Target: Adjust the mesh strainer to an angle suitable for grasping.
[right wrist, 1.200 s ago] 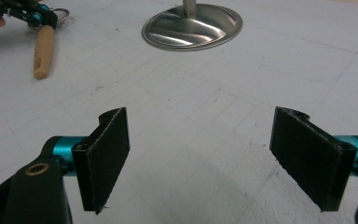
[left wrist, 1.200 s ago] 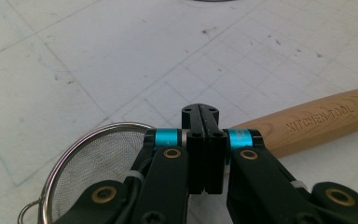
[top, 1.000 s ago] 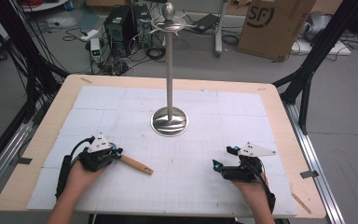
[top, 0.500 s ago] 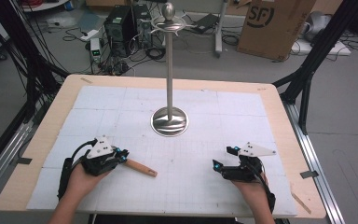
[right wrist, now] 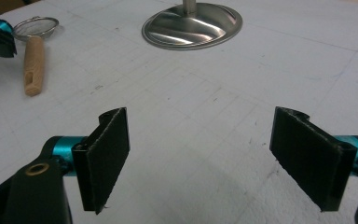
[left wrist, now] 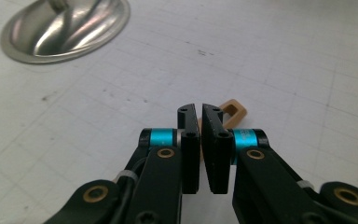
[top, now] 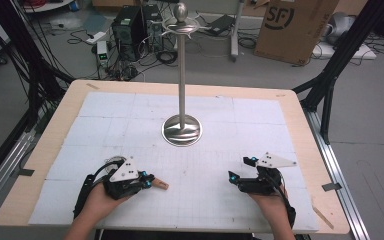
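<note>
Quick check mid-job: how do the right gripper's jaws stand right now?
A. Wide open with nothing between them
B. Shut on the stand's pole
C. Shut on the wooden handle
A: the right gripper has its jaws spread wide over bare table, nothing between them.

My polished mirror-bright metal stand [top: 181, 129], matt pale wooden handle [right wrist: 33, 65] on fine wire-mesh strainer [right wrist: 36, 26], matt white gridded mat [top: 130, 130], bare plywood table edge [top: 60, 125], matt black gripper pads [right wrist: 103, 154].

"SF" on the cardboard box [top: 296, 26]
</note>
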The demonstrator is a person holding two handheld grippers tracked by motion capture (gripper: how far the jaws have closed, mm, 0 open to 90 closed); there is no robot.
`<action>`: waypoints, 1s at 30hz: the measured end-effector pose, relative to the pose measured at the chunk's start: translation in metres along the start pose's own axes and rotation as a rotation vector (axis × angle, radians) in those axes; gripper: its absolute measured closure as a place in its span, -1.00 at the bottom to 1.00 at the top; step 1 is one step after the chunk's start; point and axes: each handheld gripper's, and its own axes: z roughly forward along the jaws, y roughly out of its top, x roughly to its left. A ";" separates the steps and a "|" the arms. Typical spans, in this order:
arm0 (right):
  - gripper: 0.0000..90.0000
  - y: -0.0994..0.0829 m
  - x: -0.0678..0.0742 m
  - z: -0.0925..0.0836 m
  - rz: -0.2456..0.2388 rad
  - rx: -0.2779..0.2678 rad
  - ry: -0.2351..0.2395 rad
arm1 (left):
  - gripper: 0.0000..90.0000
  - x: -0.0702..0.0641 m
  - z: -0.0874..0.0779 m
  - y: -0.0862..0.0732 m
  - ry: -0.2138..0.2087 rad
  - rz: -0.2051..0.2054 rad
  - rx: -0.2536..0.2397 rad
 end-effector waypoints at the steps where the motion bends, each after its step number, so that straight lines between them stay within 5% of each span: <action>1: -0.58 0.000 0.000 0.000 -0.001 0.001 0.000 | 0.93 -0.001 0.002 0.000 -0.006 0.002 0.004; 6: -0.58 0.000 0.000 0.000 -0.002 0.001 0.000 | 0.97 -0.009 0.013 0.001 -0.036 0.040 0.051; 13: -0.58 0.000 0.000 0.001 -0.004 0.005 0.001 | 0.99 -0.008 0.024 0.006 -0.027 0.058 0.075; 30: -0.58 -0.001 -0.002 0.001 0.003 0.002 0.003 | 0.99 0.011 0.048 0.024 0.058 0.008 0.108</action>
